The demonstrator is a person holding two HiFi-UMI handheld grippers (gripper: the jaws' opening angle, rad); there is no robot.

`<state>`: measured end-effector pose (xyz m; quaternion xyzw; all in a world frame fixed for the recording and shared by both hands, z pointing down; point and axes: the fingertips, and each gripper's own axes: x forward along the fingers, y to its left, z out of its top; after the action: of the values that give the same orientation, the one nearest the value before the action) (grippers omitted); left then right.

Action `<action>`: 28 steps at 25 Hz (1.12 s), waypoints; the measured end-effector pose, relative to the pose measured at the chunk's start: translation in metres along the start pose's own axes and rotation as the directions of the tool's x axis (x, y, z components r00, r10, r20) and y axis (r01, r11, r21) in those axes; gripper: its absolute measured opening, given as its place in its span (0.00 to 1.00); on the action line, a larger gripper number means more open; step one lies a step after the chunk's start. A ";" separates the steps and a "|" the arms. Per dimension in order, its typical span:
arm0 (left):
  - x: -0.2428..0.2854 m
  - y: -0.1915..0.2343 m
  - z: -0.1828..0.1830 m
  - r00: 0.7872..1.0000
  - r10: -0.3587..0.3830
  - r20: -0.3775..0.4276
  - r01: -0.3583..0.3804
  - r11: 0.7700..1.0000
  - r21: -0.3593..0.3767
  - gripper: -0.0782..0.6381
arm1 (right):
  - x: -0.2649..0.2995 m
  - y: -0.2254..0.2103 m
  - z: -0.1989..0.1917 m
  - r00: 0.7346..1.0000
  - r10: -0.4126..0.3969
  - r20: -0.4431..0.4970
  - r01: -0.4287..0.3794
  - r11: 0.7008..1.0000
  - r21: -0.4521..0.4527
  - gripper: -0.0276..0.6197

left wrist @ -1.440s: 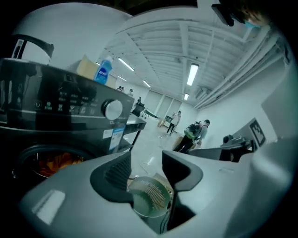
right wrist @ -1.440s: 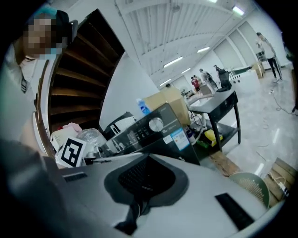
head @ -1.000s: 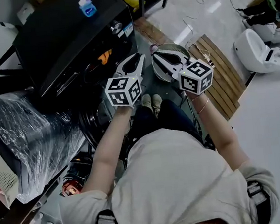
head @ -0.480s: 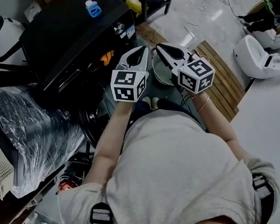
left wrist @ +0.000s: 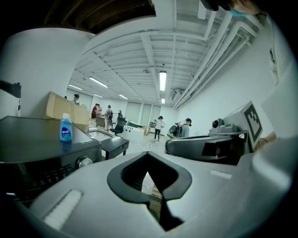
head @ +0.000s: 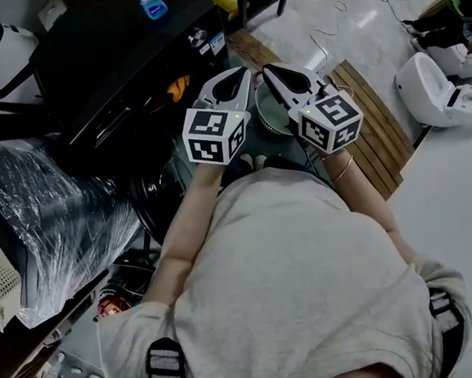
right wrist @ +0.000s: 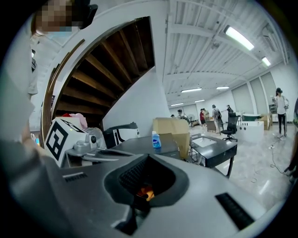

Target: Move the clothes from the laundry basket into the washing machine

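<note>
1. Two tongs are held up side by side with their tips near each other, pointing away from the person: the left tongs (head: 242, 74) and the right tongs (head: 269, 71).
2. The left tongs' jaws are pressed together with nothing between them. The right tongs' jaws are also together and empty.
3. Each carries one marker cube (head: 212, 134) at its rear, two in all; the second cube (head: 329, 121) sits behind the right tongs.
4. One black washer (head: 113, 54) stands left of the left tongs and a little ahead.
5. One orange cloth (head: 178, 88) shows in the washer's dark opening, just left of the left tongs' tip. In the right gripper view it appears beyond the closed jaws and is not held.
6. One blue bottle (head: 150, 3) stands upright on the washer's top, ahead and left of both tongs.
7. One round basket (head: 265, 115) sits on the floor below the tongs, under the gap between them. The tongs hide most of it, so its contents cannot be told.
8. One slatted wooden board (head: 371, 119) lies on the floor right of the right tongs.
9. One plastic-wrapped bundle (head: 55, 220) lies left of and behind the left tongs.
</note>
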<state>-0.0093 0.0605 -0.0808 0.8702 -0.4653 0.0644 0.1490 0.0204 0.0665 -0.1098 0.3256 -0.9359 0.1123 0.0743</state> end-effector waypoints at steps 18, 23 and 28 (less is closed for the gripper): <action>0.001 0.004 -0.013 1.000 0.015 -0.015 -0.015 0.999 -0.047 0.12 | -0.006 -0.011 -0.015 0.999 -0.036 -0.039 0.036 0.999 -0.009 0.05; 0.000 0.004 -0.012 1.000 0.012 -0.012 -0.012 0.998 -0.061 0.12 | -0.006 -0.012 -0.017 0.998 -0.038 -0.045 0.038 0.999 0.006 0.05; -0.003 0.002 -0.015 1.000 0.008 -0.011 -0.008 0.998 -0.064 0.12 | -0.008 -0.009 -0.020 0.999 -0.029 -0.046 0.029 1.000 0.006 0.05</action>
<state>-0.0121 0.0665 -0.0668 0.8627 -0.4697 0.0548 0.1793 0.0333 0.0699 -0.0912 0.3368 -0.9287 0.1218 0.0965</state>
